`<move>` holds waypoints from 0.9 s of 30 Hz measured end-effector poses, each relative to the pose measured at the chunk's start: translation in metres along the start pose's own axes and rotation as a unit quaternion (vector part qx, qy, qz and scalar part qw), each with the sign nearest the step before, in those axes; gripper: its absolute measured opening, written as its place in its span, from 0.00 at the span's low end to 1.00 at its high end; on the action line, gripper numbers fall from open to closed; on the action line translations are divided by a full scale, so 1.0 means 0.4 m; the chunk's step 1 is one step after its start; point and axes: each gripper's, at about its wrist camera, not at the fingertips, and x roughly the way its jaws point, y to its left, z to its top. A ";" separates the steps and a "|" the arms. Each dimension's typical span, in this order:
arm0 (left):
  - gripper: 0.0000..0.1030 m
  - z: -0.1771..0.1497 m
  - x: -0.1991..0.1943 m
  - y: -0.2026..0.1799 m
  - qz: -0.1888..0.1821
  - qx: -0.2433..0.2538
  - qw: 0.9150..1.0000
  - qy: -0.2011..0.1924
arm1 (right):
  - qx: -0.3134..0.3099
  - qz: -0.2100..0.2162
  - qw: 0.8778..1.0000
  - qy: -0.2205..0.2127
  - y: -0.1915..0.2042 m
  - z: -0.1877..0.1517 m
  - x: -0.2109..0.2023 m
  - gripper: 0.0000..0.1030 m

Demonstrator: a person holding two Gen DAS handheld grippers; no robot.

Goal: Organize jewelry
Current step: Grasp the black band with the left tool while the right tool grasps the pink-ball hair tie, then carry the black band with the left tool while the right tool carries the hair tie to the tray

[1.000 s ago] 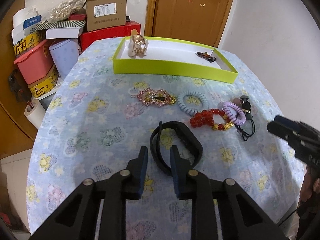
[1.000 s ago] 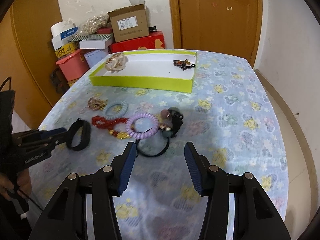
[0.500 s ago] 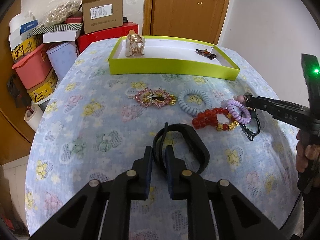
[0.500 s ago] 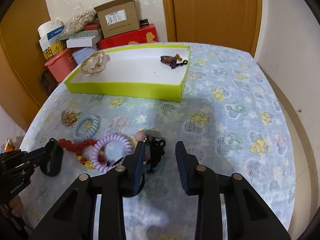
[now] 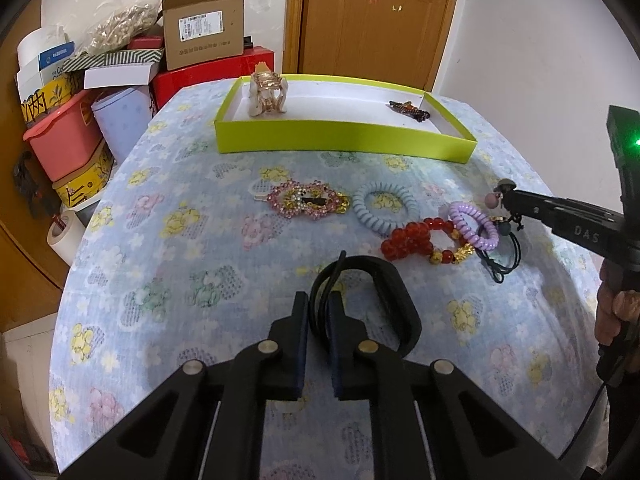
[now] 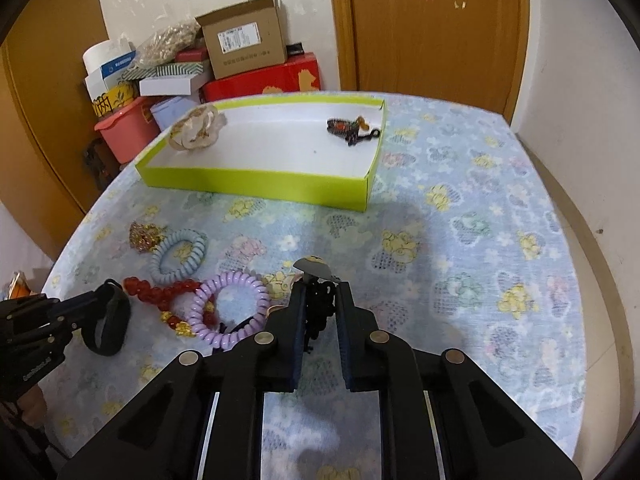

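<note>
Left wrist view: your left hand-held gripper [image 5: 319, 312] is pinching the thin strap end of the black band [image 5: 384, 300], fingers nearly together; the rest of the loop is lying on the table [image 5: 160, 240] just right of the fingertips.
Right wrist view: your right hand-held gripper [image 6: 322, 304] is closing narrow around the dark charm hair tie [image 6: 318, 304], which is sitting between the fingers; whether they are gripping it, you cannot tell.
Beside the right fingers: the purple coil tie [image 6: 230, 304] is lying just left, overlapping the red bead bracelet [image 6: 160, 292].
Farther back: the blue coil tie [image 5: 386, 208] and pink rhinestone clip [image 5: 306, 200] are resting near each other.
Green tray [image 5: 344, 136]: it is holding a gold claw clip [image 5: 268, 92] and a dark beaded clip [image 5: 408, 110], well apart.
</note>
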 end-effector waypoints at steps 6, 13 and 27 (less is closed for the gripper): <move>0.09 0.000 -0.044 -0.006 -0.002 0.001 1.000 -0.017 | -0.012 -0.006 0.999 -0.031 0.029 -0.003 -0.084 0.14; 0.09 0.000 -0.101 -0.019 -0.006 0.003 0.999 -0.036 | -0.027 -0.001 0.998 -0.062 0.070 -0.010 -0.179 0.14; 0.09 0.001 -0.152 -0.030 -0.013 0.002 0.999 -0.053 | -0.044 0.006 0.996 -0.083 0.110 -0.023 -0.243 0.14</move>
